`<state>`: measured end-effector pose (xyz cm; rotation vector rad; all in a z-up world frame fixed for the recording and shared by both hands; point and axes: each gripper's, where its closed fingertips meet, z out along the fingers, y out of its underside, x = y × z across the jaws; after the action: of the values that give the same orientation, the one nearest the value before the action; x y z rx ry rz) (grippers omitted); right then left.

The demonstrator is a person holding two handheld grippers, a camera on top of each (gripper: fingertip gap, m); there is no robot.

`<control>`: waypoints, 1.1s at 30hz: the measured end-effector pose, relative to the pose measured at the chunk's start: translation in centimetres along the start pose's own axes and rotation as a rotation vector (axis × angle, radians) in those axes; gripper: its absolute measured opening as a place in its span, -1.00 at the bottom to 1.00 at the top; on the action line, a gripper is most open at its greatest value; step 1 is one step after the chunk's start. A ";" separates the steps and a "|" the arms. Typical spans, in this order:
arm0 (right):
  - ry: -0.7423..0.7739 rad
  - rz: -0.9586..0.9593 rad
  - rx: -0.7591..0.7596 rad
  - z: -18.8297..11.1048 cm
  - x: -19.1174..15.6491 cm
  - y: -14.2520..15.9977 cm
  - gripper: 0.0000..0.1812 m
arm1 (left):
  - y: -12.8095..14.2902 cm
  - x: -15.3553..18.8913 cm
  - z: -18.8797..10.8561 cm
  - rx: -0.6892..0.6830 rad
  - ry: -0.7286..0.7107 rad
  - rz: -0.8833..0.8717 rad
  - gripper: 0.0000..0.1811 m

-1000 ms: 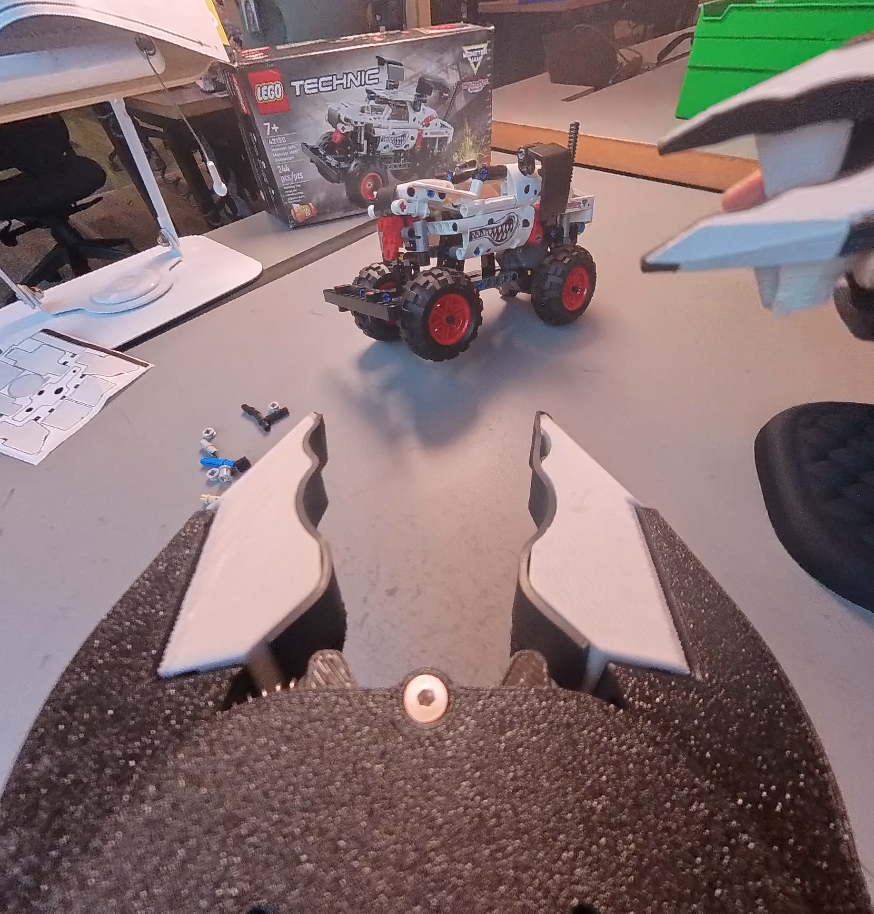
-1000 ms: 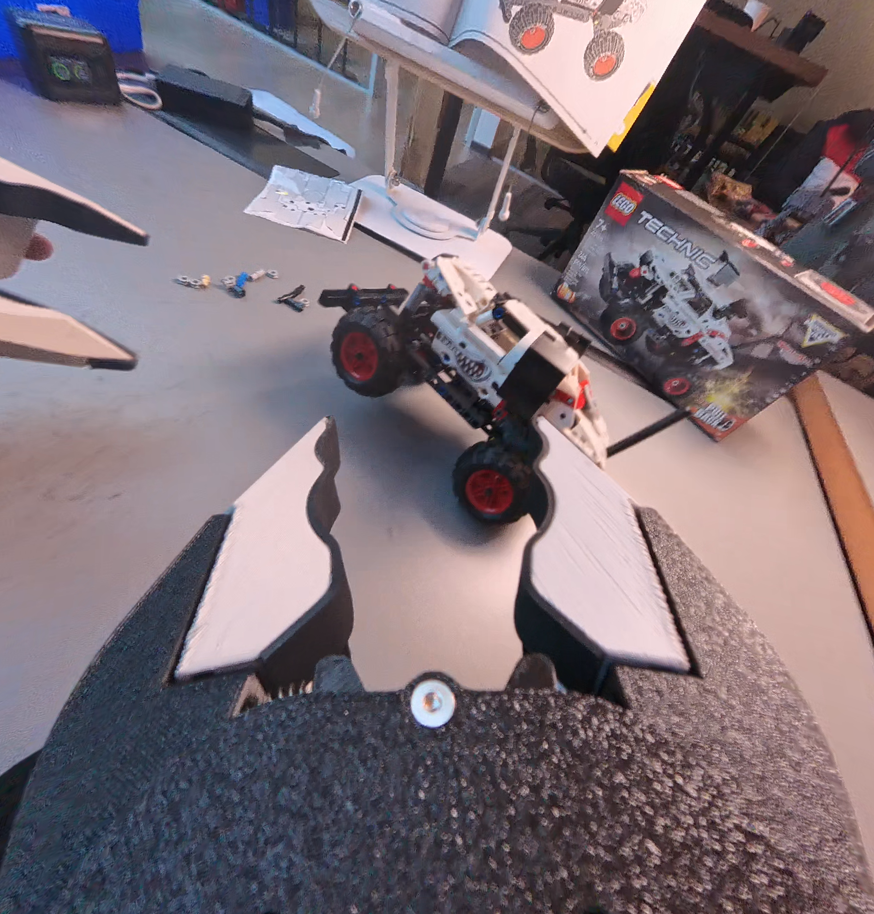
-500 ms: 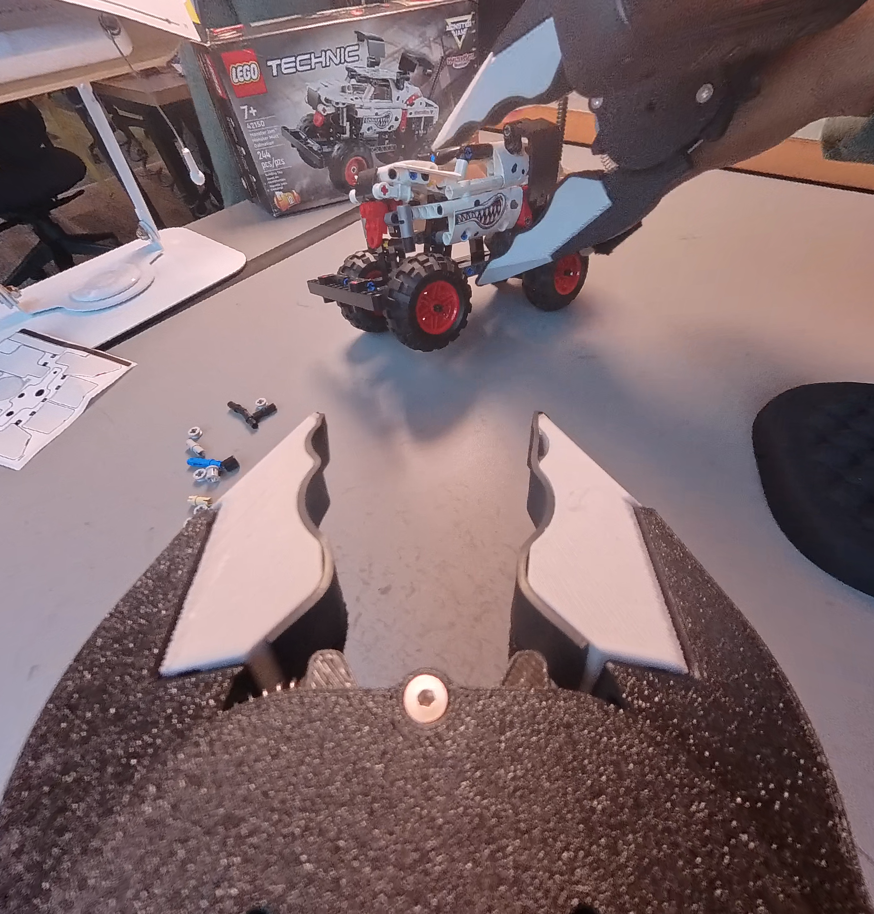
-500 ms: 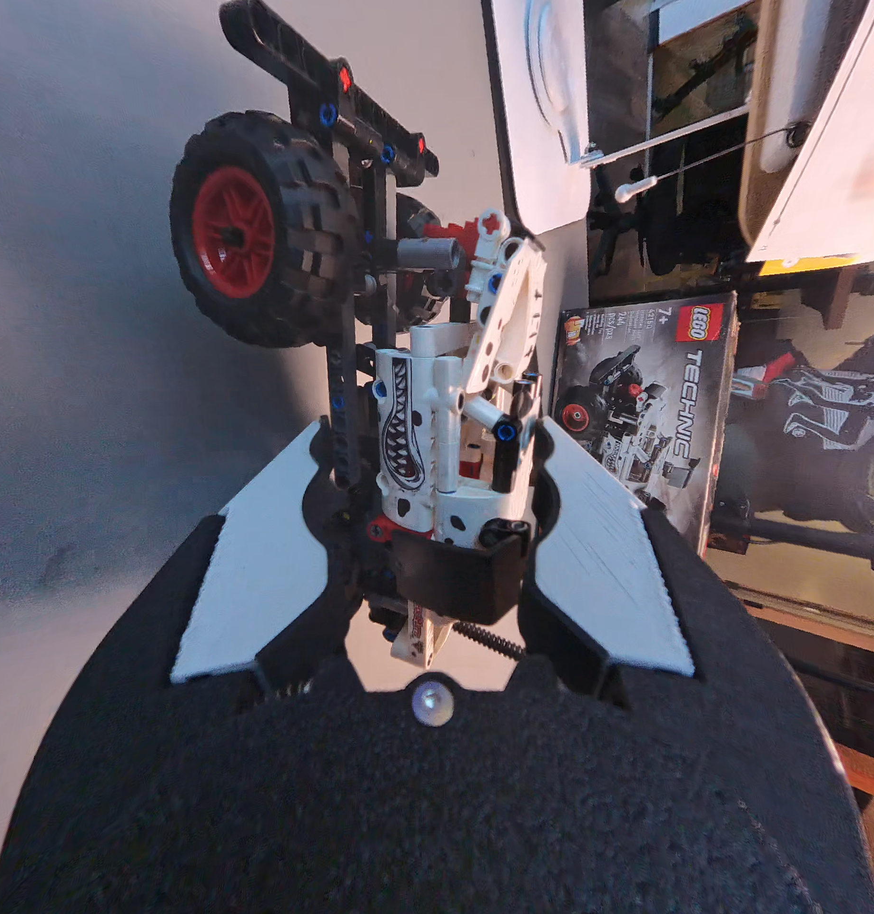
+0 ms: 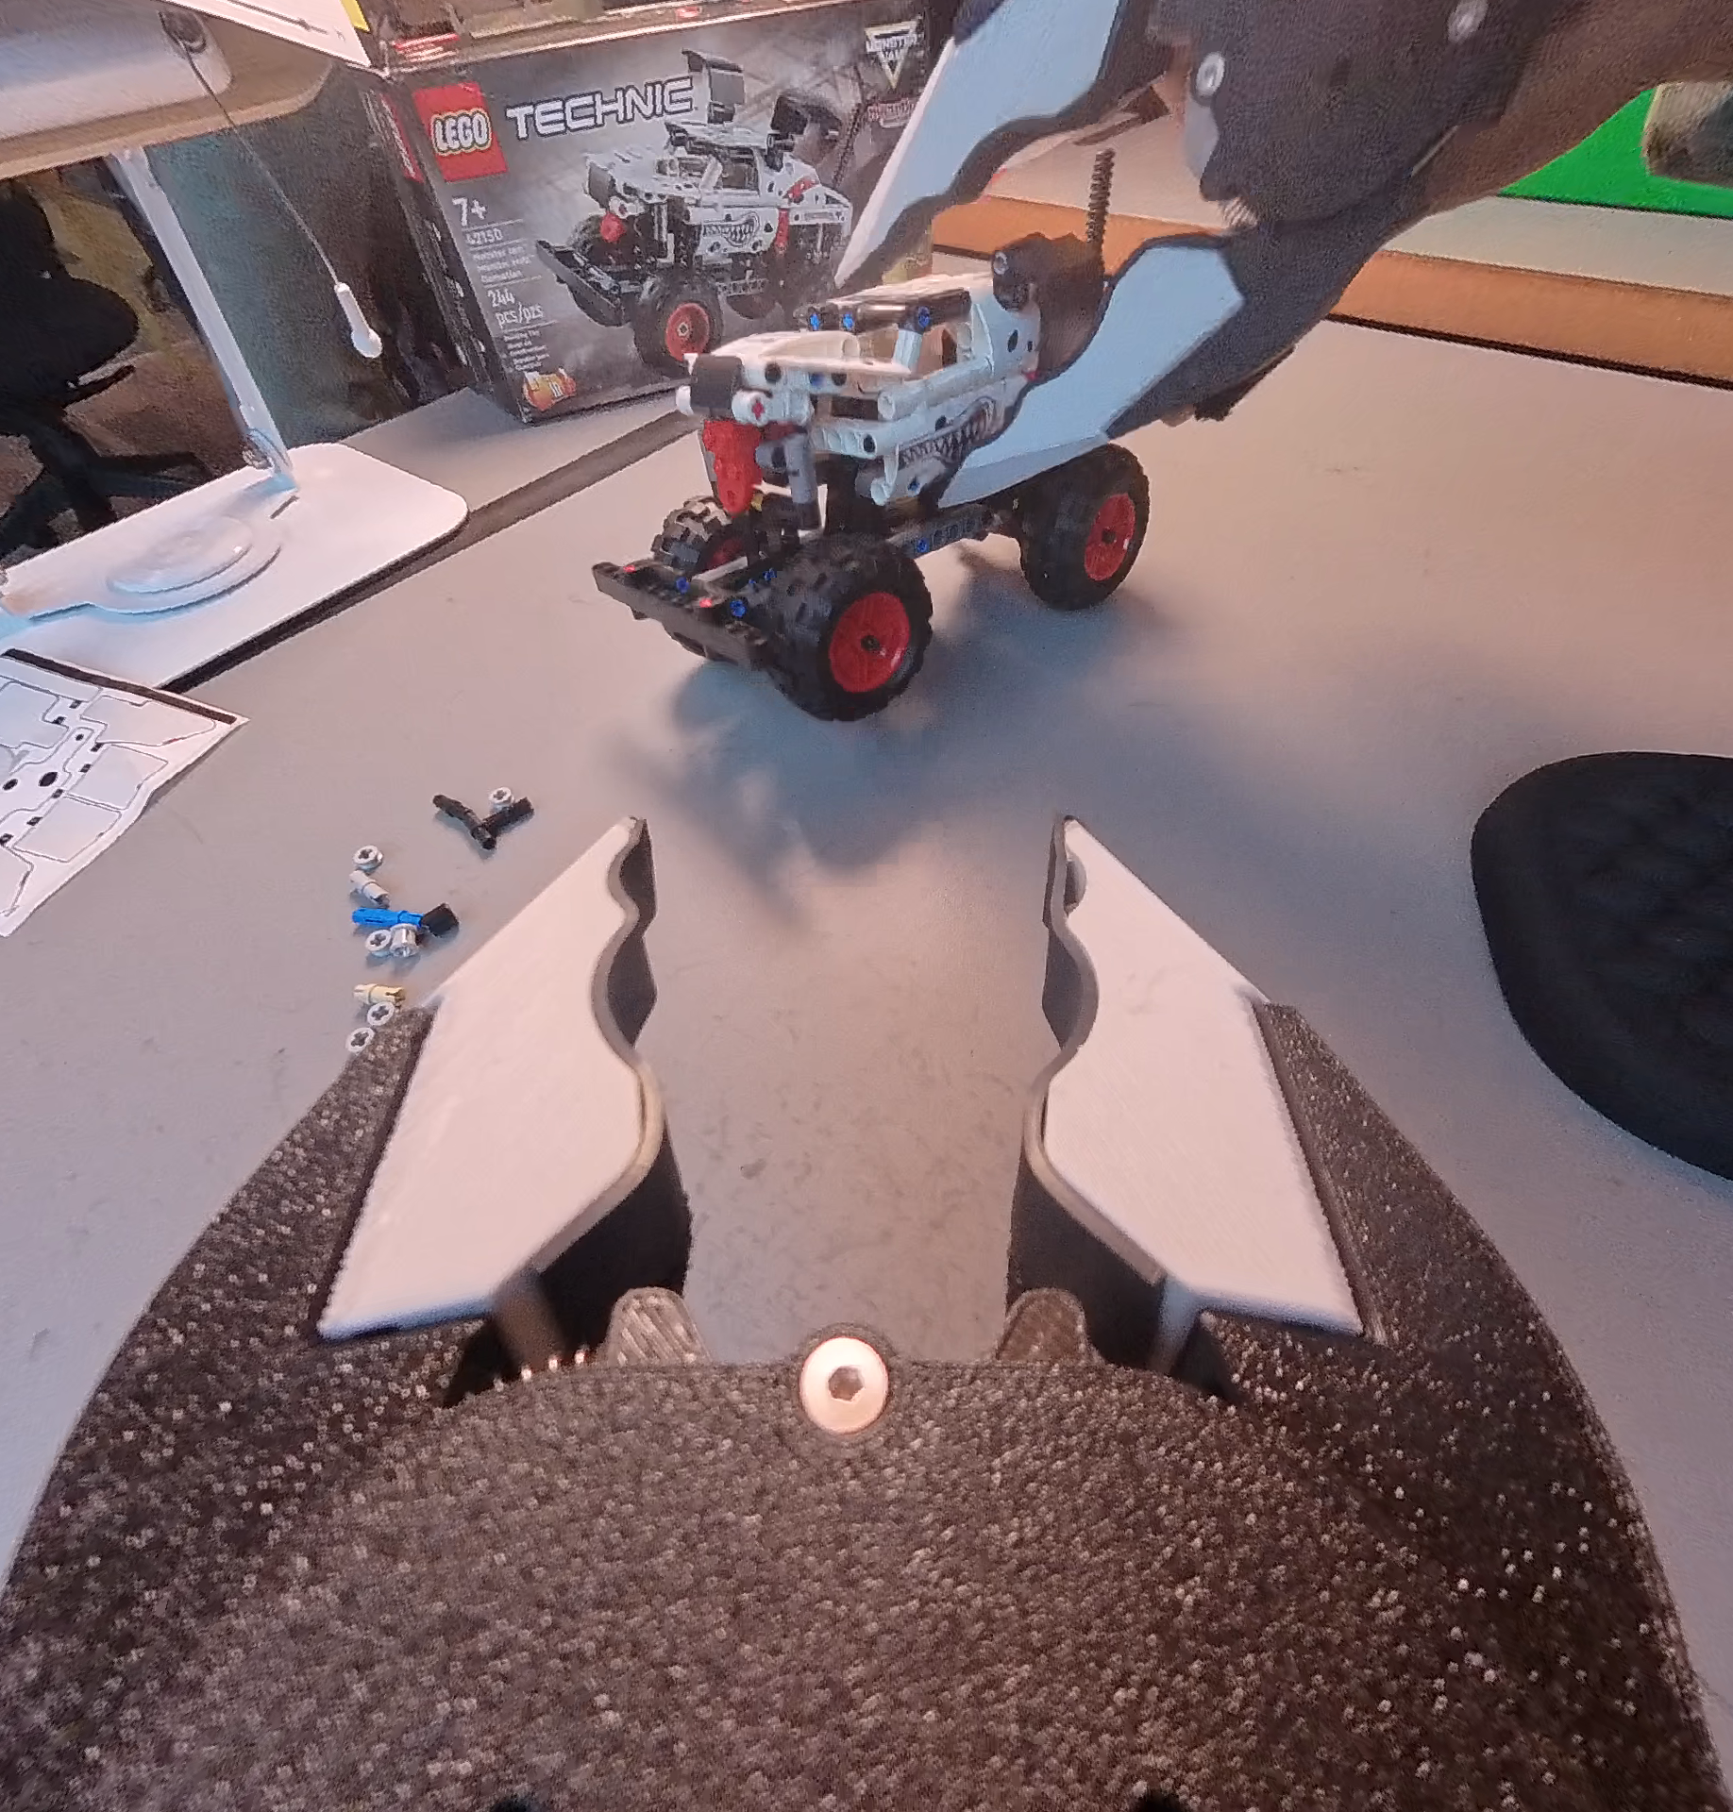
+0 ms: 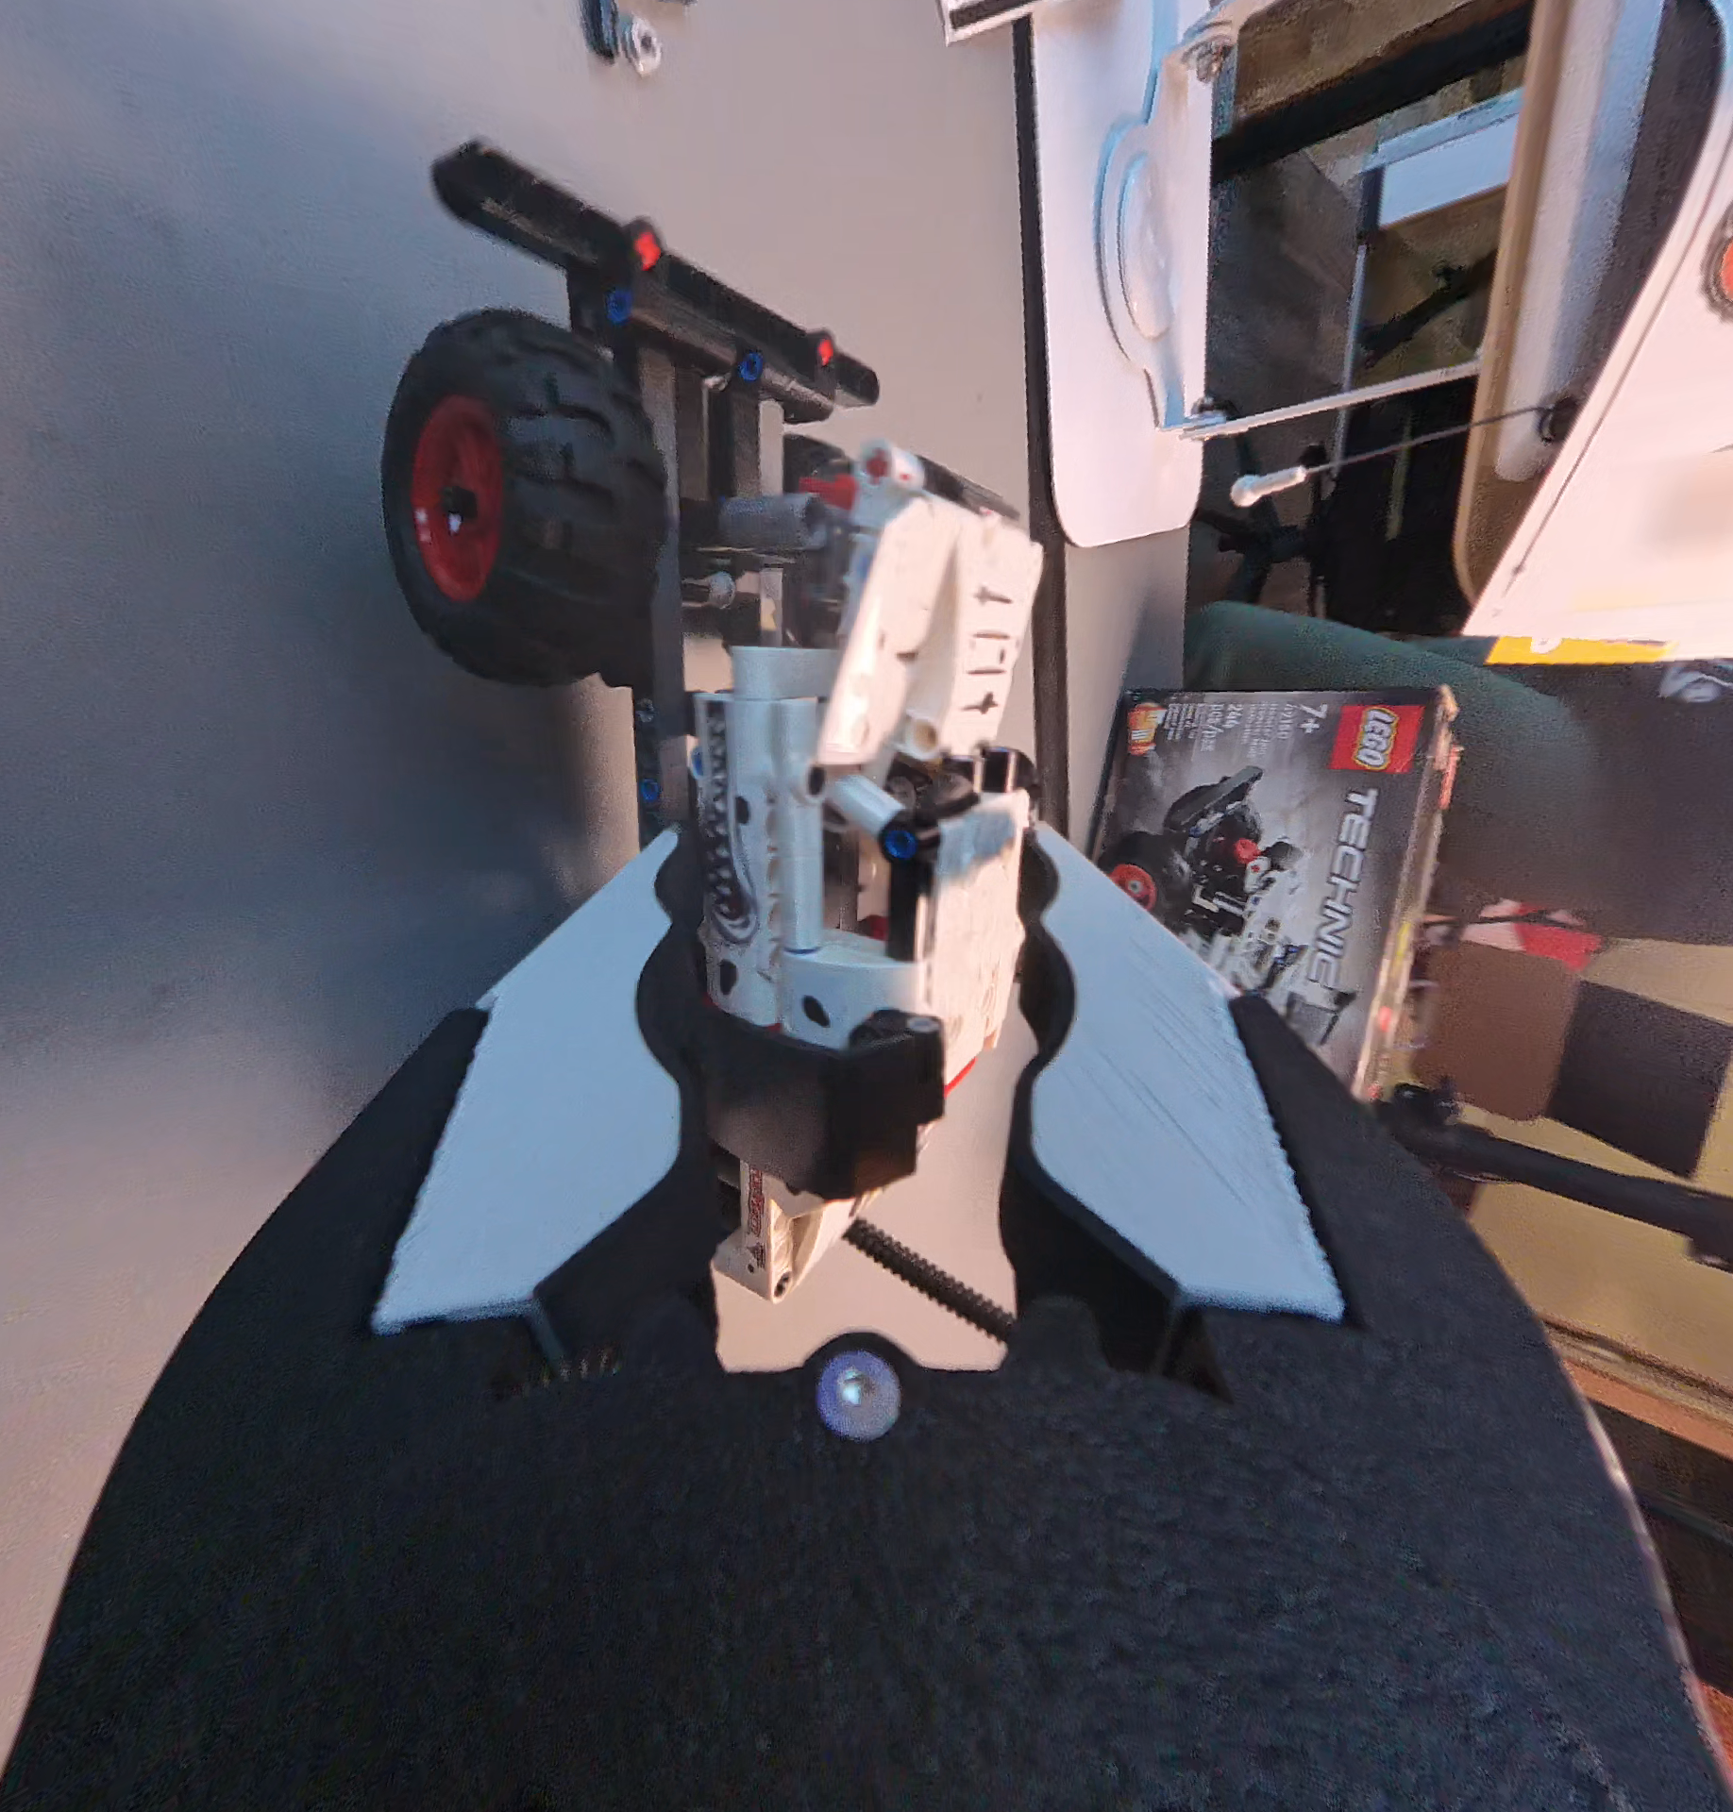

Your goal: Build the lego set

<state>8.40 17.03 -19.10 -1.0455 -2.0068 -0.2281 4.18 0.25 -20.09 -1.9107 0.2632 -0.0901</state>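
White-bodied lego truck [image 5: 882,471] stood on grey table [image 5: 1284,637], long axis running L–R before us. Our right gripper [image 5: 951,363] straddled its rear body from above, fingers wide, apparently touching; firm clamp unconfirmed. Left gripper [image 5: 848,833] sat well back, spread, empty, w/ loose pins [image 5: 402,917] beside it.

The truck [image 5: 872,471] has a white body with black spots and a toothed grin, black tyres on red hubs, a red tongue piece. The desk [image 5: 1235,686] is plain grey. The left tongs [image 5: 848,941] show white fingers on speckled black. The pad [image 5: 1647,961] is black with a quilted pattern.
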 end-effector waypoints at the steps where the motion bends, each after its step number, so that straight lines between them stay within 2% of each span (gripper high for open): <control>1: 0.037 -0.063 -0.033 0.4 0.0 0.3 -0.31 | 0.0 0.0 0.0 -0.001 -0.001 0.004 -0.14; 4: 0.136 -0.128 -0.090 1.2 0.6 1.0 -0.34 | 0.0 0.0 0.0 -0.001 -0.004 0.007 -0.14; 9: 0.267 -0.212 -0.020 0.3 0.4 -0.3 -0.38 | 0.0 0.0 0.0 0.001 -0.004 0.005 -0.15; 14: 0.386 -0.259 0.113 -2.5 0.0 -4.9 -0.41 | -0.4 -0.4 -0.2 0.023 -0.024 -0.005 -0.15; 17: 0.431 -0.288 0.204 -3.7 -1.1 -8.1 -0.41 | -1.9 -1.9 -1.6 0.105 -0.086 -0.014 -0.14; 19: 0.456 -0.335 0.238 -3.6 -2.4 -9.6 -0.41 | -2.7 -3.4 -2.8 0.151 -0.136 -0.029 -0.15; 21: 0.388 -0.353 0.210 -2.0 -4.7 -9.8 -0.41 | -3.1 -4.6 -3.8 0.176 -0.151 -0.074 -0.15; 22: 0.450 -0.357 0.209 -2.2 -4.3 -10.2 -0.41 | -3.2 -5.2 -4.3 0.184 -0.159 -0.086 -0.15; 23: 0.444 -0.366 0.222 -2.2 -4.5 -10.4 -0.41 | -3.1 -5.7 -4.6 0.178 -0.170 -0.088 -0.15; 27: 0.393 -0.266 0.237 -2.7 -4.8 -10.5 -0.40 | -1.7 -6.1 -4.7 0.088 -0.134 -0.080 -0.10; 29: 0.391 -0.238 0.256 -3.3 -4.9 -10.5 -0.31 | -0.7 -5.7 -4.3 0.034 -0.086 -0.075 -0.06; 33: 0.306 0.010 0.383 -5.6 -5.0 -10.4 -0.20 | 1.2 -4.4 -3.8 -0.059 0.007 -0.051 0.02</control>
<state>5.54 4.67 -17.18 -0.7281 -1.6822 0.0051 -1.03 -2.66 -19.58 -1.9767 0.2241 -0.1241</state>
